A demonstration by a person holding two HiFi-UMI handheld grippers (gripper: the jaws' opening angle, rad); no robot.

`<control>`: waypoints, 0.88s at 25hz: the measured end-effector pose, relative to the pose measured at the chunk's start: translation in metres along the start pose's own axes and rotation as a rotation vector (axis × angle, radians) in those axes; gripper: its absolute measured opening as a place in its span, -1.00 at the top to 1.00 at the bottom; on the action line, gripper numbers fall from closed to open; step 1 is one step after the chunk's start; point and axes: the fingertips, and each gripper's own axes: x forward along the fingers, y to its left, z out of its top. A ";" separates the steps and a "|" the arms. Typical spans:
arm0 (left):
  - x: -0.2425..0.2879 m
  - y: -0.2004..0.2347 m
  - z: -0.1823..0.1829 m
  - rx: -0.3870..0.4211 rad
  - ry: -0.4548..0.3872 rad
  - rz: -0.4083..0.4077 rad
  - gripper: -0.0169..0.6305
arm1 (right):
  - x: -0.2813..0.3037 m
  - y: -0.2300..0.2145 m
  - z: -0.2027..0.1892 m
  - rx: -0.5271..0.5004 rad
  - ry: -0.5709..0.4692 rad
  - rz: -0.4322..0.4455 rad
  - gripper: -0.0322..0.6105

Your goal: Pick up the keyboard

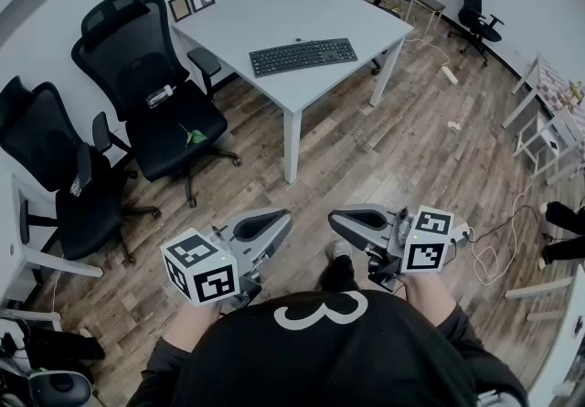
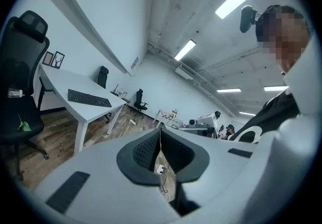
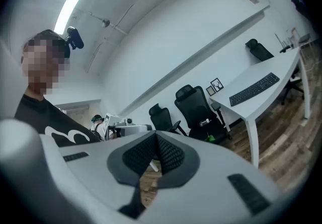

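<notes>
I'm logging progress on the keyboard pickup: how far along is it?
Done: nothing. The keyboard lies flat on the white table, untouched. In hand: nothing. The left tongs and right tongs are both shut and empty, held over the wooden floor well short of the table. Left to do: step up to the table, open the tongs, grip the keyboard and lift it.

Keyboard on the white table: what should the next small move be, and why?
Probably step forward toward the table. The keyboard lies flat on it, while the left hand-held gripper and right hand-held gripper, both shut and empty, hang over the wood floor well short of the table.
</notes>
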 end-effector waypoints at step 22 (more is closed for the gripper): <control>0.088 0.029 0.009 -0.042 0.039 -0.010 0.90 | -0.028 -0.077 0.032 0.036 -0.029 0.031 0.88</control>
